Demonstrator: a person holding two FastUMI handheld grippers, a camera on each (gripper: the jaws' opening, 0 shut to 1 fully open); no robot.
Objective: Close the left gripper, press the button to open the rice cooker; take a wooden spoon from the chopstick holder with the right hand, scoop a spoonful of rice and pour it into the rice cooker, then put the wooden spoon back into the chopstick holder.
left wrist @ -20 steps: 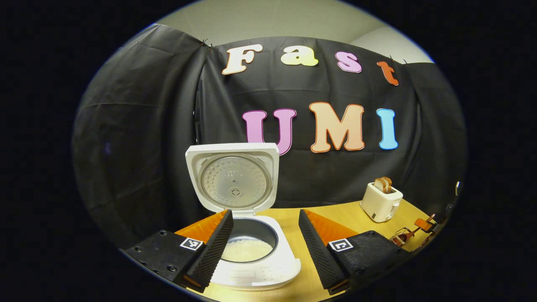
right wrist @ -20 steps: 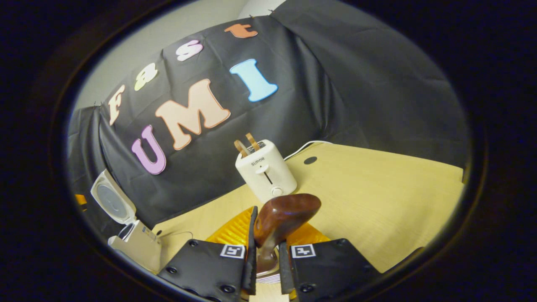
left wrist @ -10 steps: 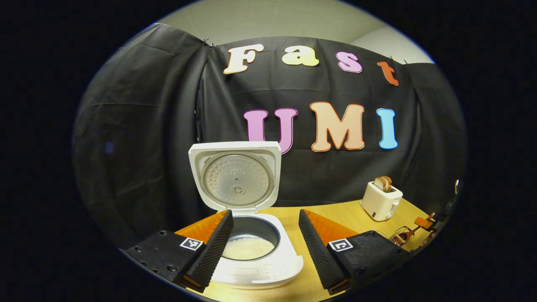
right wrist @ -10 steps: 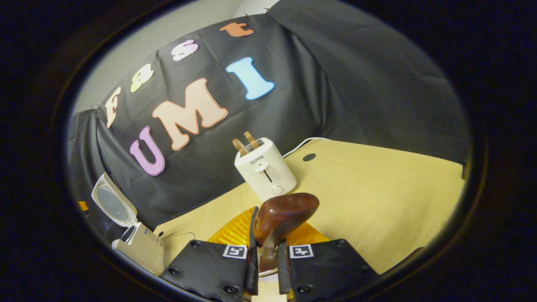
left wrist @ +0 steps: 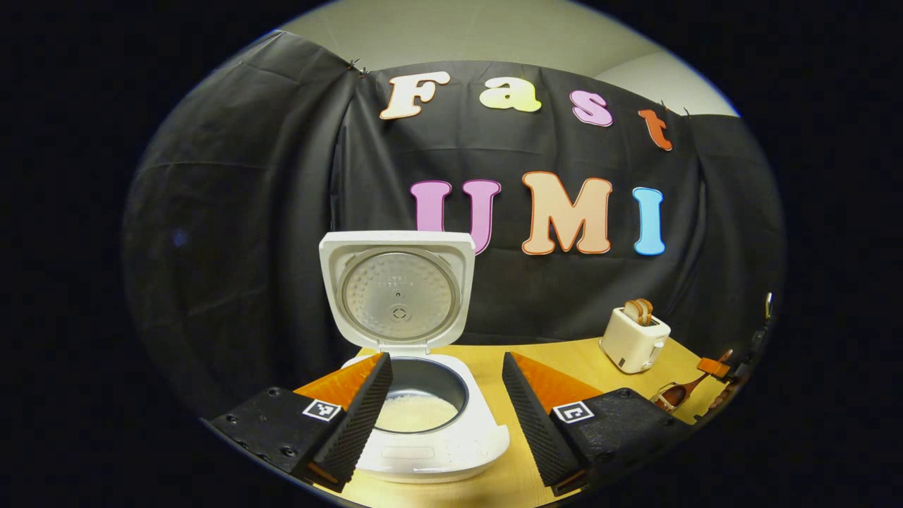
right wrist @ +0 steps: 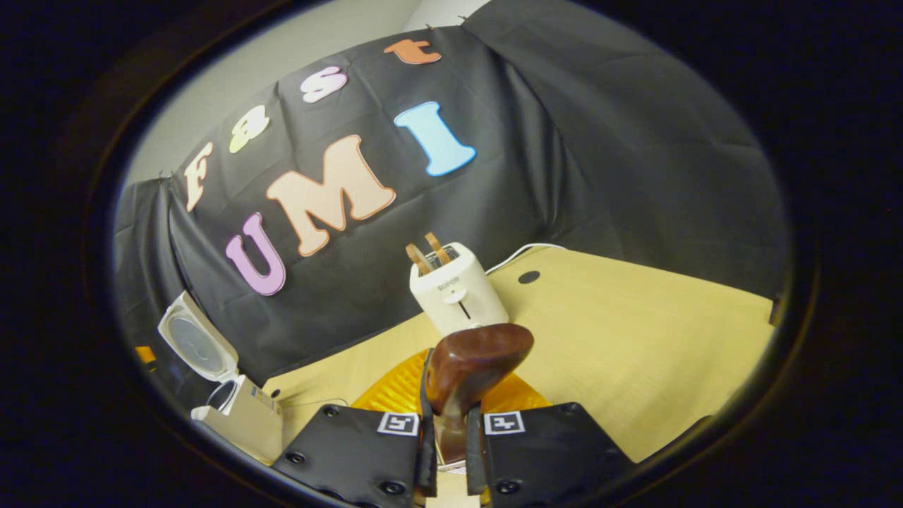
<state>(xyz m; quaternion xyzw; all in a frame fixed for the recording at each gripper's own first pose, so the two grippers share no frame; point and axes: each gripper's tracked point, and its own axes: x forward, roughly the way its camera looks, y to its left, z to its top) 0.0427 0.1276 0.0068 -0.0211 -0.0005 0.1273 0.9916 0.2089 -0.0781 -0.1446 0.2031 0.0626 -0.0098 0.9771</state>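
Black cloth backs the tabletop point(right wrist: 635, 339). My right tongs point(right wrist: 446, 430) clench the spoon point(right wrist: 473, 363); left tongs point(left wrist: 444, 409) gape before the open cooker point(left wrist: 423, 416). I'd lift straight, keeping the bowl level.

Wooden spoon point(right wrist: 471, 363) handle hidden btwn gripper point(right wrist: 446, 451) fingers.

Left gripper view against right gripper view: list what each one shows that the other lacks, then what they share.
Left gripper view alone: rice in the cooker's pot, and the left gripper open in front of it. Right gripper view alone: the right gripper shut on the wooden spoon, seen up close, and a white cable behind the toaster. Both: the rice cooker with its lid up, the toaster and the table.
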